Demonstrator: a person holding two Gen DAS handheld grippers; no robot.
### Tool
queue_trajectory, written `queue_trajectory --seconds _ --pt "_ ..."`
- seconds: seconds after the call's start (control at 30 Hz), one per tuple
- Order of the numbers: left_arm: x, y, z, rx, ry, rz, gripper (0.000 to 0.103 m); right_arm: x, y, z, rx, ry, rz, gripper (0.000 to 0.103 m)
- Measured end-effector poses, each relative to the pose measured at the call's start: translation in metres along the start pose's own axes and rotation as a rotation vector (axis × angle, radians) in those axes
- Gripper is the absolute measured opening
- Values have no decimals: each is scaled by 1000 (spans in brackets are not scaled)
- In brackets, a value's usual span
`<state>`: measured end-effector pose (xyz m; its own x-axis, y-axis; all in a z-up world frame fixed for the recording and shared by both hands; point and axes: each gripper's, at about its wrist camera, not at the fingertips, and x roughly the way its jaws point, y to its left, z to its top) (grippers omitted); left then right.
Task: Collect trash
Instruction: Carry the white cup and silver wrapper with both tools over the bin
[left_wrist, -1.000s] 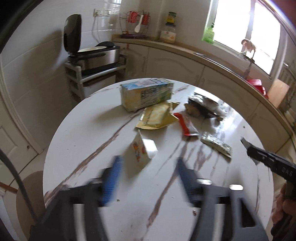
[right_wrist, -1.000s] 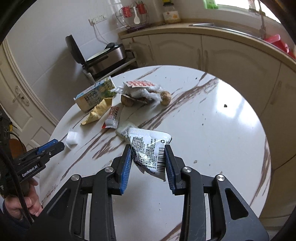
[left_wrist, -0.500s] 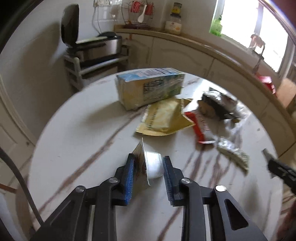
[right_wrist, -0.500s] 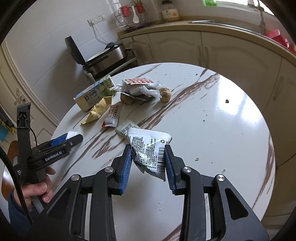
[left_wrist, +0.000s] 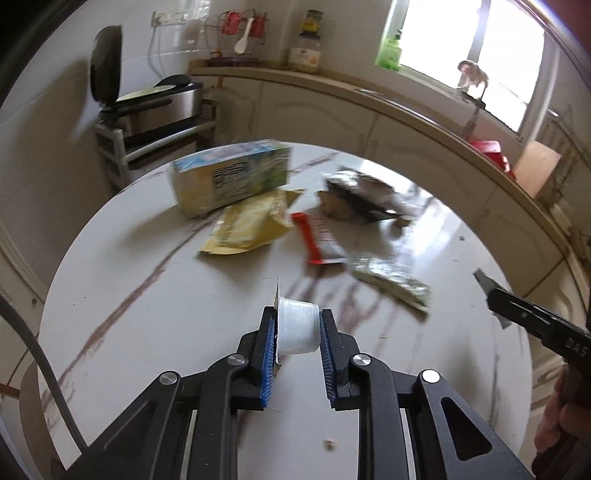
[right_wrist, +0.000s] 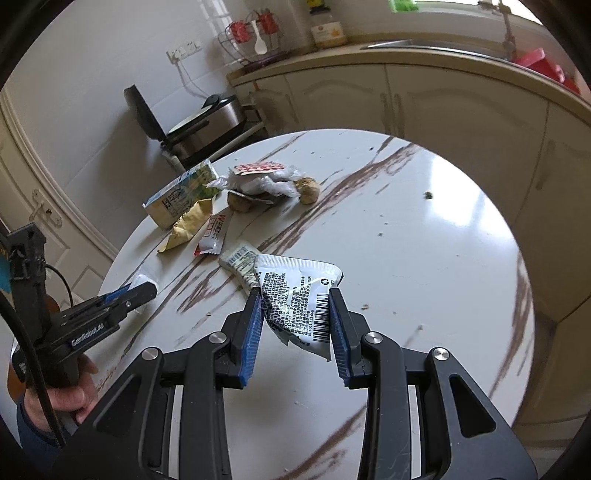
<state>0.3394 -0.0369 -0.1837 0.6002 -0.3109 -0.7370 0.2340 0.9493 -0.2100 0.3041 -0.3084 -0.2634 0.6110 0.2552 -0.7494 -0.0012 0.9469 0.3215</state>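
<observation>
Left claw (left_wrist: 297, 328) now clamped on white cup (left_wrist: 297, 325) | right claw (right_wrist: 295, 315) pinching wrapper (right_wrist: 295, 295)

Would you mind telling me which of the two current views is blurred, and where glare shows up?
Left wrist view: the carton and wrappers behind are motion-smeared, while the left gripper and its small white cup stay sharp; the window is blown out. Right wrist view: crisp throughout, with the barcode on the wrapper readable, and a bright glare patch on the table.
</observation>
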Motion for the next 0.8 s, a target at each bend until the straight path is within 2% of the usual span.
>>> queue_trajectory --seconds 0.27,0.47,0.67,0.8 --pt "-24 -58 4 88 -37 -62 18 -25 -24 -6 45 -42 -10 32" --pt "-28 -123 7 174 -55 -129 18 -59 -55 -11 88 -98 -38 32" --pt "-23 -197 11 278 -64 -200 18 -108 -102 -17 142 -170 -106 32" --pt "-6 -255 12 352 -50 -264 18 -142 -143 -24 194 -207 -179 32"
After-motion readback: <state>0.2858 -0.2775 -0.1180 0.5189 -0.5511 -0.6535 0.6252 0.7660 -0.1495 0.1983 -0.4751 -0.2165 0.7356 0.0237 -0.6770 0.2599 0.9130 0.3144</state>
